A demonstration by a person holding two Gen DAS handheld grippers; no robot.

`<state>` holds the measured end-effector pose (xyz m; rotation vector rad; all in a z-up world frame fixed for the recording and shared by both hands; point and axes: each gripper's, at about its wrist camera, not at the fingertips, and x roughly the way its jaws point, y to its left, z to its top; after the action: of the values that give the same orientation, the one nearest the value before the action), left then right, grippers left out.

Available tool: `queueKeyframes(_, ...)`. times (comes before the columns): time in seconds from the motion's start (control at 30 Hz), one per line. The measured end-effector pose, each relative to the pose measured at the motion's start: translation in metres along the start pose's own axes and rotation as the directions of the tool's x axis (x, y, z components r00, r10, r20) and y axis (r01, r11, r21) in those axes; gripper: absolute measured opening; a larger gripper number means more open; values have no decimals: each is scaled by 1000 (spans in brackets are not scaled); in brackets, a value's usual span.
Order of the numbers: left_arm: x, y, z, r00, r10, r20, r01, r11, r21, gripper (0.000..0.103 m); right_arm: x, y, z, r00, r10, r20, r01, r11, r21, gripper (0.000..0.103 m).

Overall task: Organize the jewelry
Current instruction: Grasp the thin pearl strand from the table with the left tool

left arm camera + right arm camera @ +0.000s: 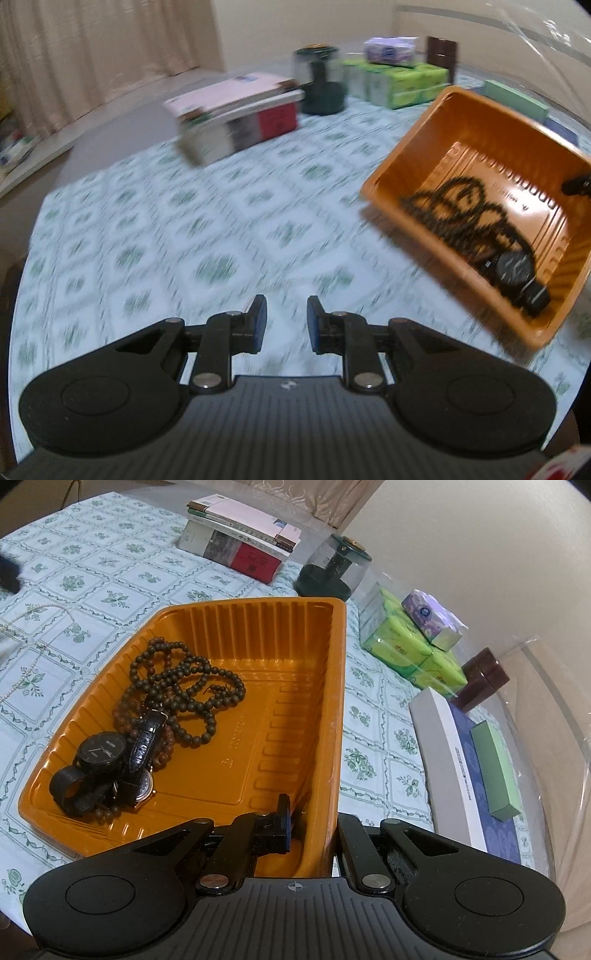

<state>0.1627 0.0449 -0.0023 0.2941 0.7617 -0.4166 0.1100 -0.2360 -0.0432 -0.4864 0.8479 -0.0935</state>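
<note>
Left claw [283, 319] slightly open, nothing between pads, over bare desk [207, 236]. Right claw [314, 823] clamped on near wall of orange tray [258, 609]. Beads [184, 683] and watches [101, 757] lie in tray's left half. Pearl strand [22, 657] on desk left of tray.

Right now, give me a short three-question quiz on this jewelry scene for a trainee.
1. True or false: the left hand-held gripper holds a ring.
2. What is the right hand-held gripper clamped on? A) the wall of the orange tray; B) a watch; C) a book.
3. Fill in: the white pearl necklace lies outside the tray, on the ____.

Key: 1 false, it is open and empty. 2 A. 3 tablecloth.
</note>
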Motion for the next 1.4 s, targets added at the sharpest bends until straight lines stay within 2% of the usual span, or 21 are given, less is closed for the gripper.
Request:
queueKeyframes(0.13,-12,9,-37,999,35,3,-34,992,-124,23,1,1,0,1000,-2,-2,2,1000,2,6)
queueKeyframes(0.23,-19,5,-57,998,60,3,-59,984,-169,25,1,0,0,1000,-3,-2,3,1000,2,6)
queueKeyframes(0.33,-25,-5,-68,998,54,16,-50,980,-191,31,1,0,0,1000,-4,0,4,1000,5,6)
queueKeyframes(0.43,-25,-20,-72,999,-7,40,15,978,-206,37,2,1,-1,1000,-7,1,7,1000,6,6)
queueKeyframes(0.6,-8,-49,-68,999,-35,35,40,987,-157,37,2,2,-1,1000,-5,2,5,1000,6,6)
queueKeyframes(0.7,5,-59,-64,998,-47,33,51,986,-160,34,2,3,-1,1000,-4,2,4,1000,7,6)
queueKeyframes(0.87,23,-71,-61,998,-68,-2,67,986,-155,22,2,3,-1,1000,-4,2,4,1000,8,6)
queueKeyframes(1.2,35,-84,-59,1000,-2,-31,-1,996,-94,15,3,1,-3,1000,0,1,0,1000,17,6)
queueKeyframes(1.33,36,-87,-55,999,-9,-48,5,997,-82,2,4,1,-3,1000,0,1,0,1000,18,6)
queueKeyframes(1.4,35,-88,-55,999,-5,-45,1,997,-80,2,3,1,-3,1000,0,2,0,1000,17,6)
